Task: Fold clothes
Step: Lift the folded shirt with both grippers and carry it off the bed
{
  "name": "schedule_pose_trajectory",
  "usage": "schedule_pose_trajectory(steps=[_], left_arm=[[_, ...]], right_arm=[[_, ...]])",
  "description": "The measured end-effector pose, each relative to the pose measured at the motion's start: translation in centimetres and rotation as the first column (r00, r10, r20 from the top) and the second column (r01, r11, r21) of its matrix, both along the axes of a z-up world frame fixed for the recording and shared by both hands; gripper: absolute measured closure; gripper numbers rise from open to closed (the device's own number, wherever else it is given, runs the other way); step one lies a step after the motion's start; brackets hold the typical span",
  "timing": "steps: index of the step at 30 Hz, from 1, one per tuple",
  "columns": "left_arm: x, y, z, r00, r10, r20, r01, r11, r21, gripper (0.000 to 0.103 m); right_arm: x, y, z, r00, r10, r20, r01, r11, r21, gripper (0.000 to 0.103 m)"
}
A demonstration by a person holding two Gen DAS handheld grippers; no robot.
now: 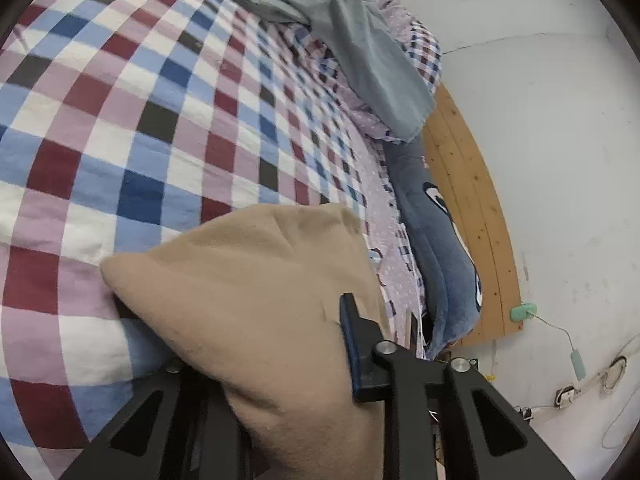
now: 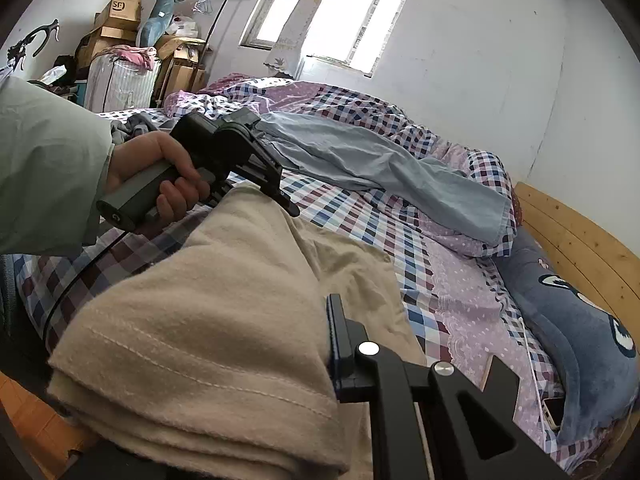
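Only the right wrist view shows both grippers, left gripper (image 2: 290,206) and right gripper (image 2: 320,344), clamping the beige garment (image 2: 224,320).

The left gripper (image 2: 294,210) is held in a person's left hand (image 2: 160,176), fingers wrapped round its grey handle, a pale green sleeve (image 2: 48,168) behind the wrist; its jaws are clamped on cloth; the right gripper (image 2: 280,360), nearer, likewise grips cloth between its fingers.
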State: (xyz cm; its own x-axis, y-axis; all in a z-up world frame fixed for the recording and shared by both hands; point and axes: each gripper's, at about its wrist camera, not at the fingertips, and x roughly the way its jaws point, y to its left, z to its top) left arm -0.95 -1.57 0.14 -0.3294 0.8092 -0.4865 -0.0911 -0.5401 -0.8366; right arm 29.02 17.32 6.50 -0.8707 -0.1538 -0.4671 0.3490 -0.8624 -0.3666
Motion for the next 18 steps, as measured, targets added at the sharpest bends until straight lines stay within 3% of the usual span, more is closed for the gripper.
schedule_pose_trajectory(steps=[10, 18], left_arm=[[2.8, -0.7, 4.1, 0.997, 0.042, -0.072, -0.039, 0.998, 0.049, 0.090], [6.8, -4.7, 9.1, 0.983, 0.124, -0.134, -0.111, 0.988, 0.103, 0.090]], right_arm=[[1.6, 0.2, 1.7, 0.999, 0.013, -0.046, -0.013, 1.000, -0.007, 0.094], [4.1, -1.3, 4.8, 0.992, 0.068, -0.104, -0.071, 0.997, -0.022, 0.094]])
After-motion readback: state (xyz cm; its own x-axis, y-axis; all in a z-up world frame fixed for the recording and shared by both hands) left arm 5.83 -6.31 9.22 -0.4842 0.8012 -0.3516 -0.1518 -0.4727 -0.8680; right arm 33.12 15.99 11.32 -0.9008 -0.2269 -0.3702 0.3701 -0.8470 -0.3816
